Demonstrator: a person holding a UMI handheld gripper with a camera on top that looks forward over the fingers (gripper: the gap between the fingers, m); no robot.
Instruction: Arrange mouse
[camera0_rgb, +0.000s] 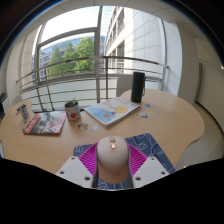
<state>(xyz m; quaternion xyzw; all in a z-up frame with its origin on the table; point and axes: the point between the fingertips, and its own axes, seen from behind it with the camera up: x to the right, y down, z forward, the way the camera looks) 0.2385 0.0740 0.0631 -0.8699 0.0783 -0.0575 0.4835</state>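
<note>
A beige computer mouse with a scroll wheel on top sits between the two fingers of my gripper. Both magenta pads press against its sides, so the gripper is shut on it. The mouse is over a blue patterned mouse mat at the near edge of the round wooden table. I cannot tell whether the mouse rests on the mat or is held just above it.
On the table beyond the fingers are an open magazine, a book at the left, a patterned cup, a white mug and a tall dark cylinder. Large windows and a balcony railing stand behind.
</note>
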